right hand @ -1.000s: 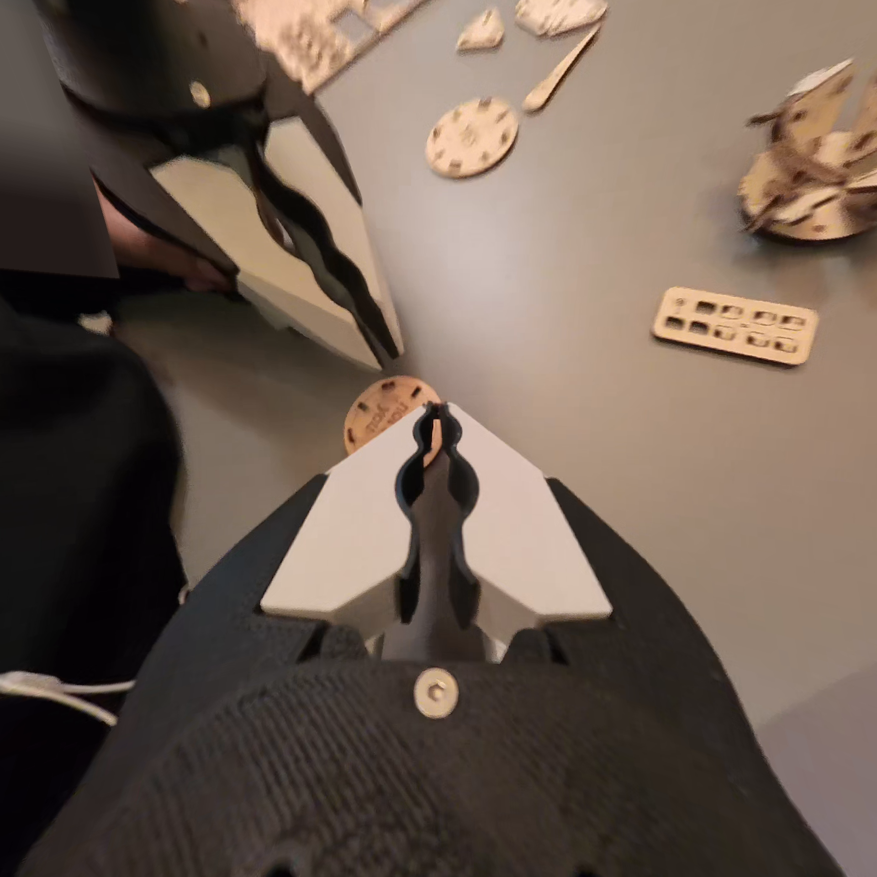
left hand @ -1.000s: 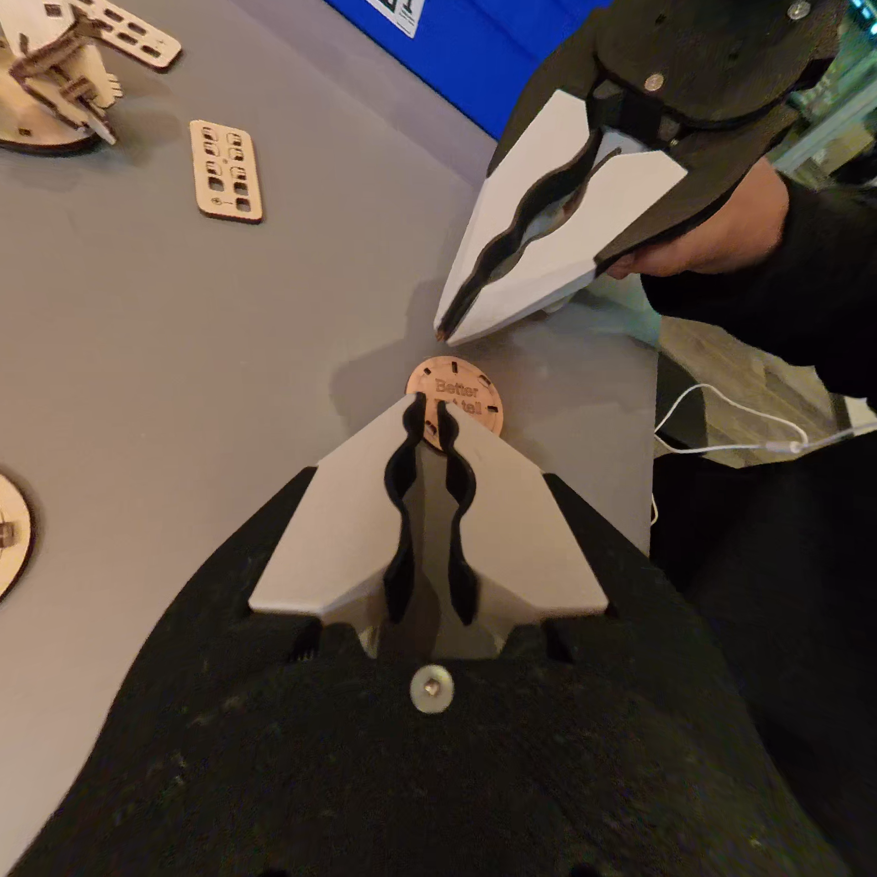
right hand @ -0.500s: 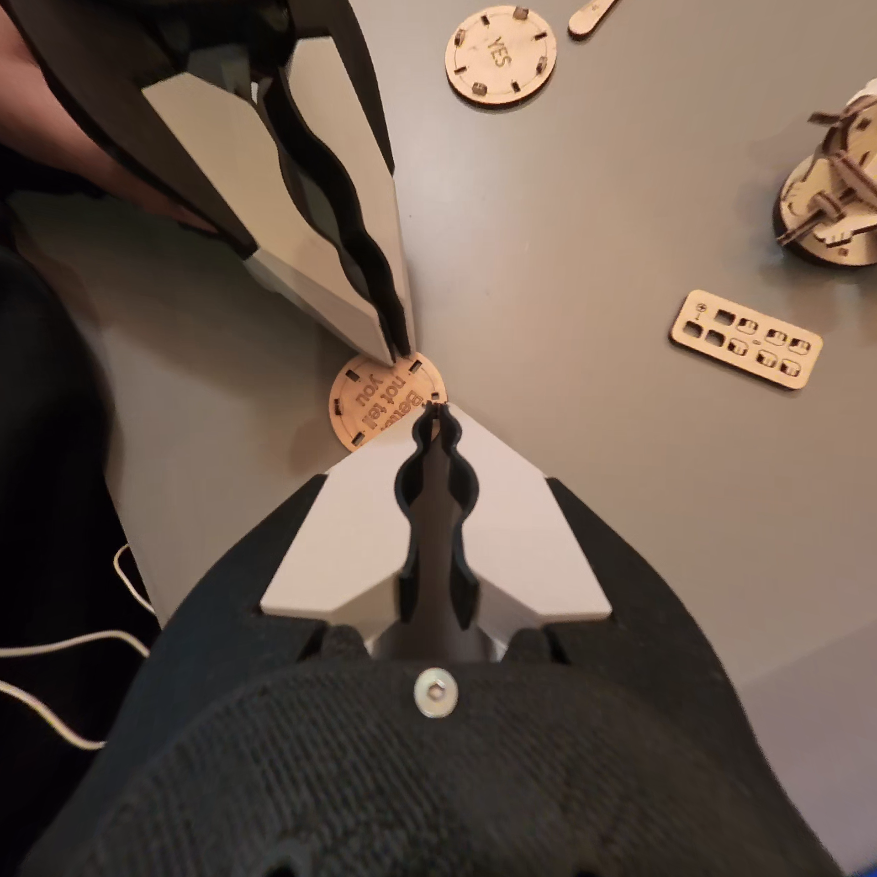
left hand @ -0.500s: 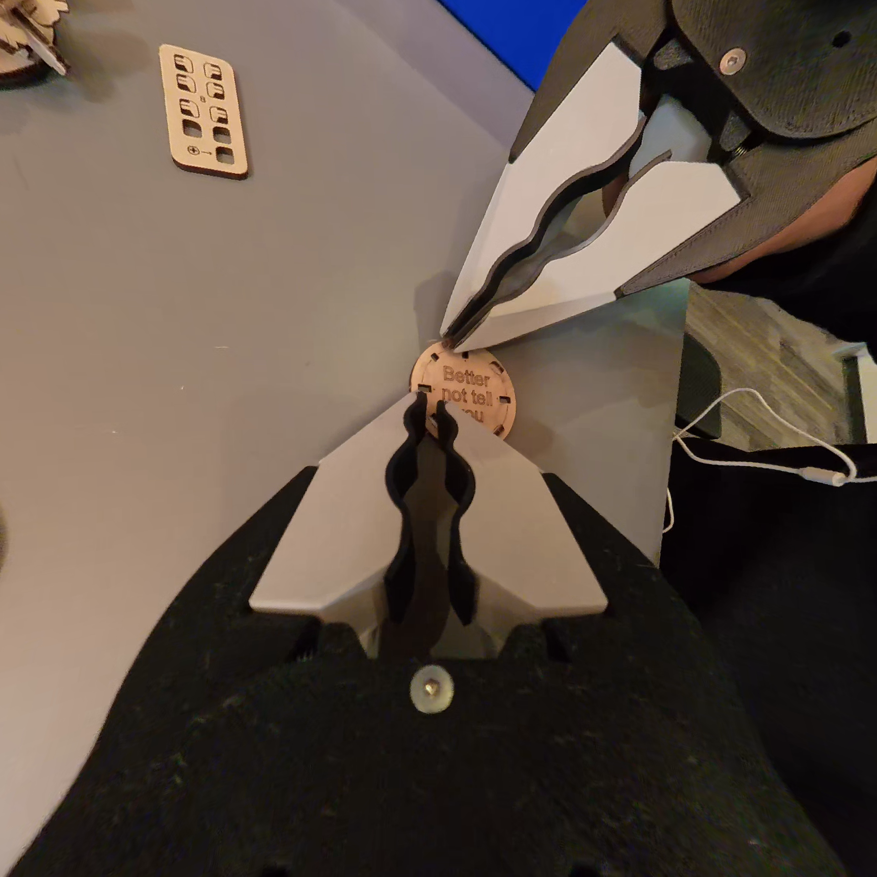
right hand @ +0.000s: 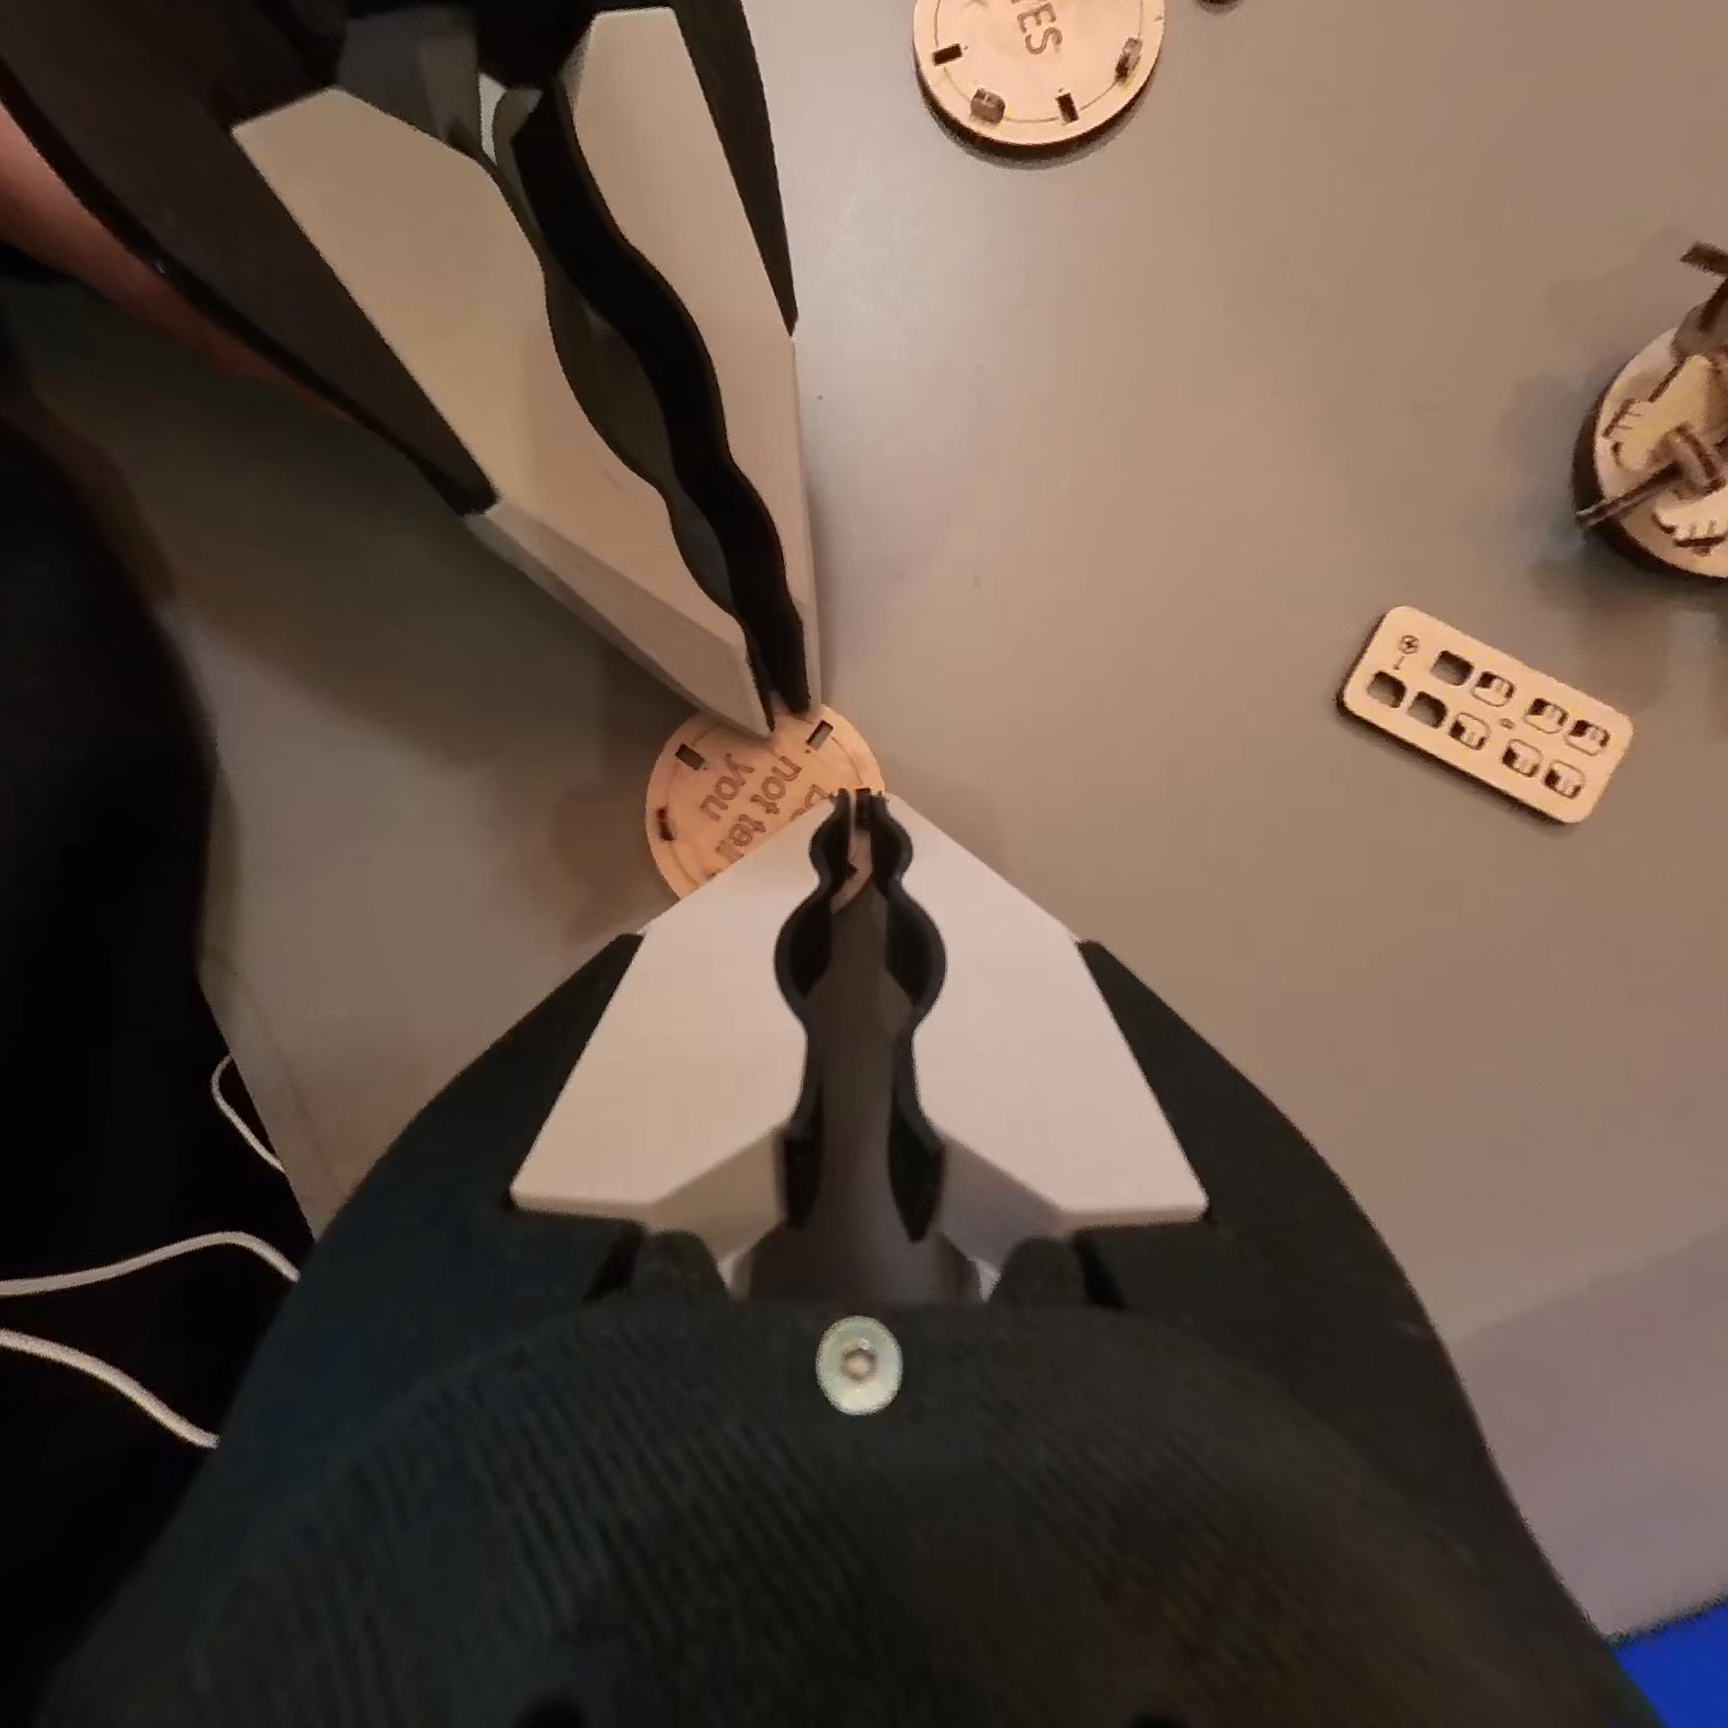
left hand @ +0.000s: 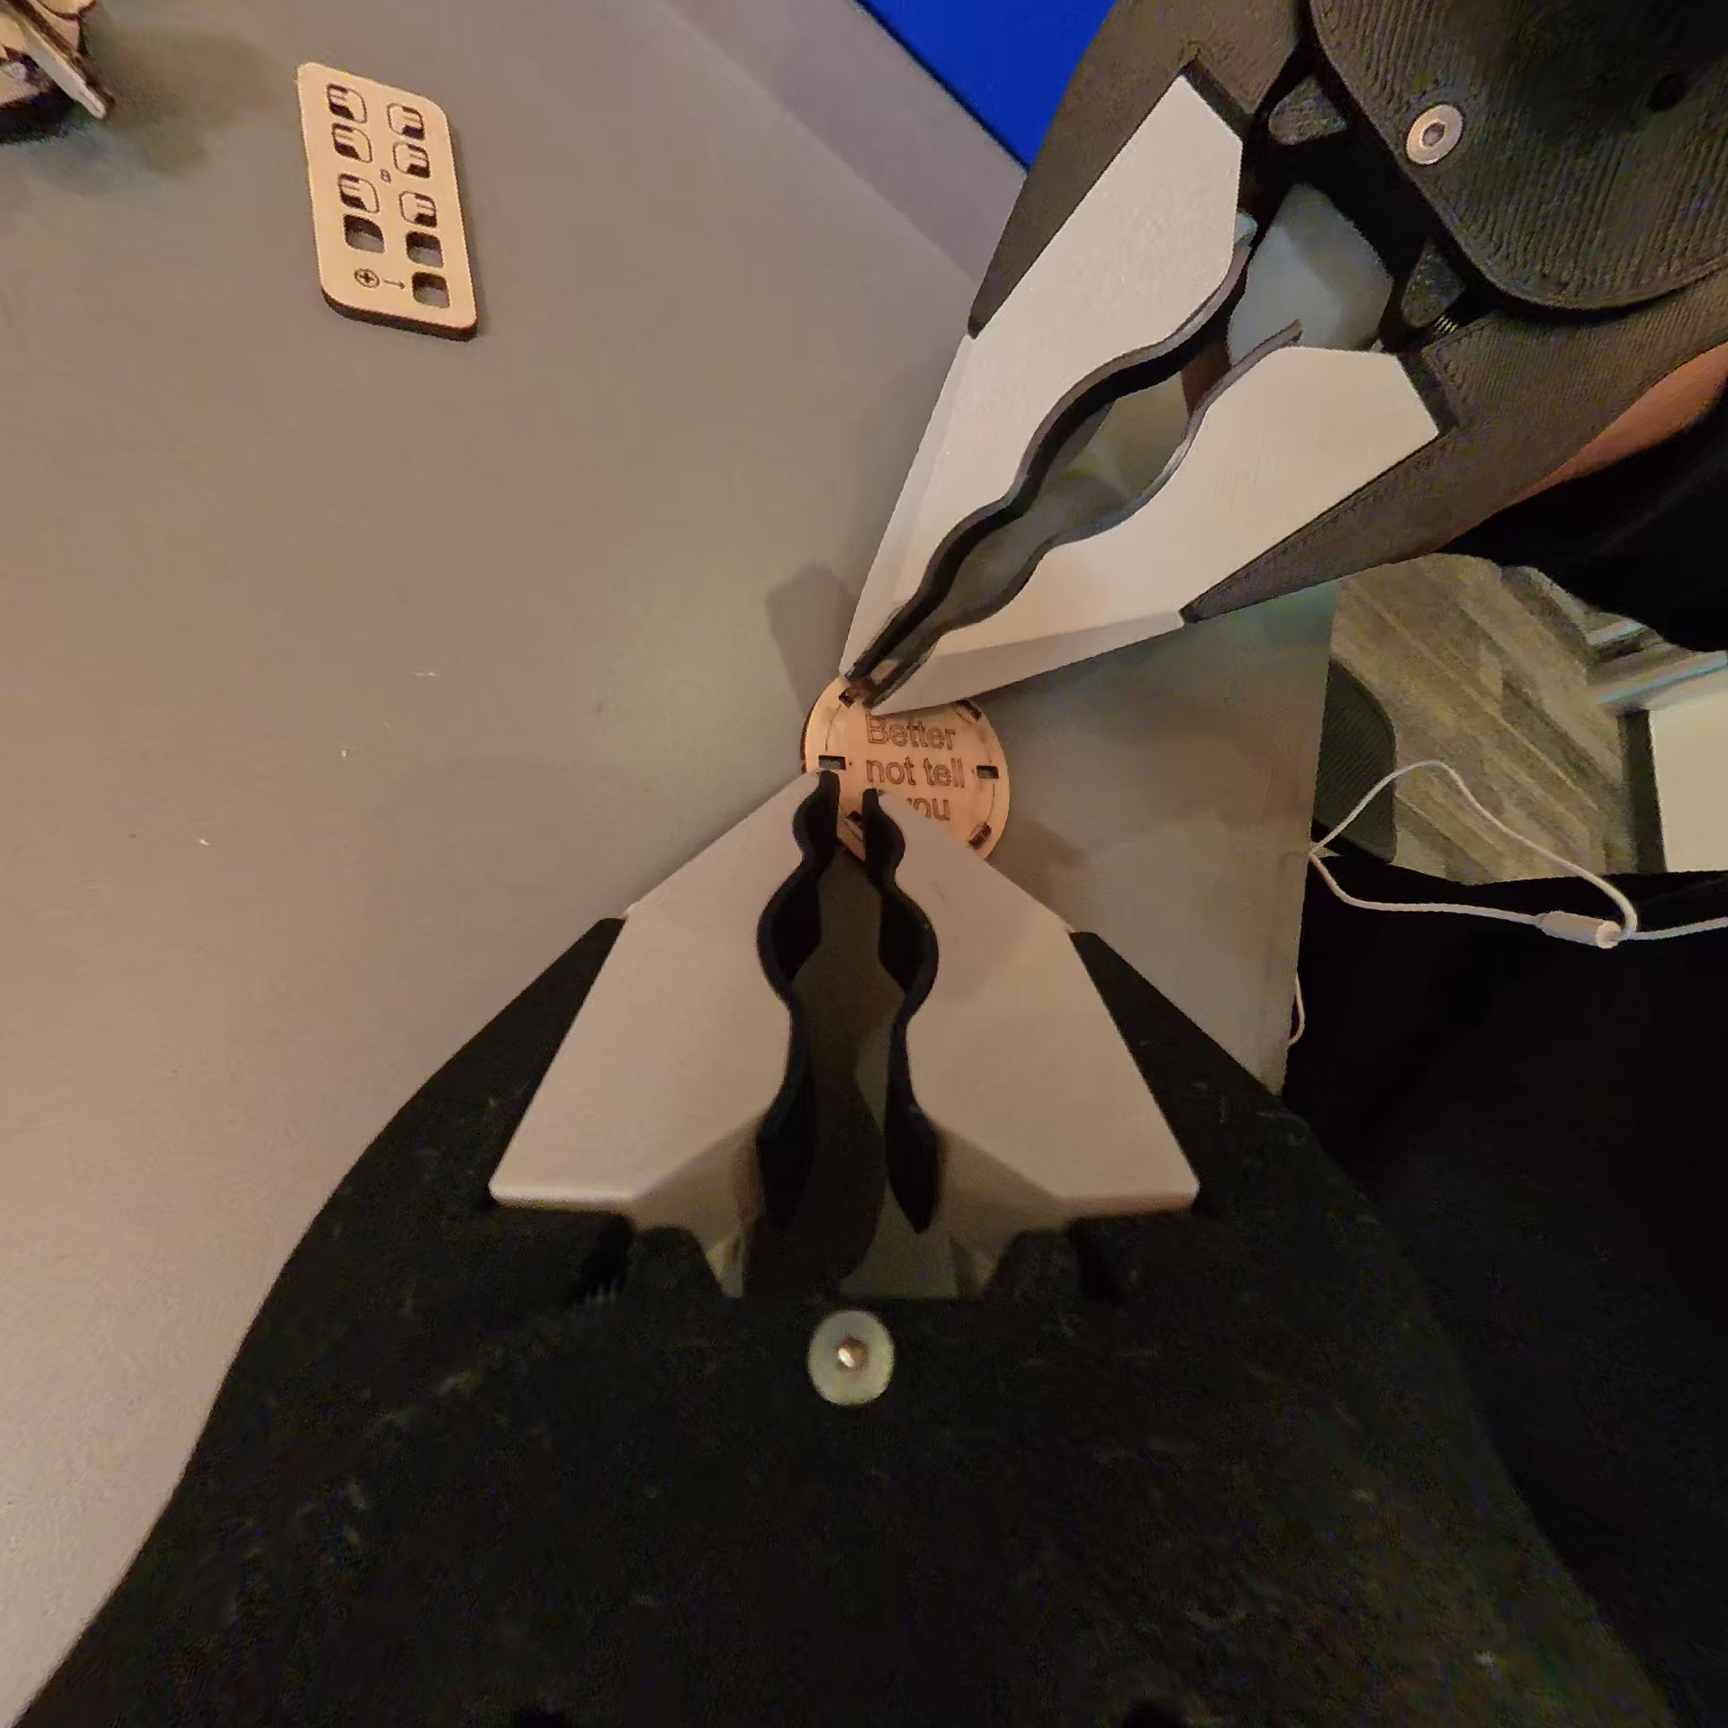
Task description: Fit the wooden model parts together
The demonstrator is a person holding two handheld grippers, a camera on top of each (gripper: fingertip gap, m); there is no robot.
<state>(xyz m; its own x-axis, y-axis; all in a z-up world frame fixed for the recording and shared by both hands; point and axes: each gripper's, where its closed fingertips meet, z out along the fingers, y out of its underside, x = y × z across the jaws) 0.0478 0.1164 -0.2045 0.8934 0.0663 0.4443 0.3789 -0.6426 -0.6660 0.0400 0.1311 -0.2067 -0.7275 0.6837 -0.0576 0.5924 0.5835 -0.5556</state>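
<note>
Where both grippers' fingers [left hand: 828, 813] meet, wooden disc [left hand: 935, 776]

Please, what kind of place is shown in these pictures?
Probably an indoor workbench or hobby room. A plain grey table carries laser-cut wooden kit parts: an engraved round disc, a slotted rectangular plate and a half-built wooden model. A blue panel stands behind.

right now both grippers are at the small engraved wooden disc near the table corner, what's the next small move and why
Probably lift the right gripper slightly. The wooden disc lies flat on the grey table, so neither nearly closed gripper can clamp its rim. The left gripper sits on the opposite edge and could steady it.
</note>
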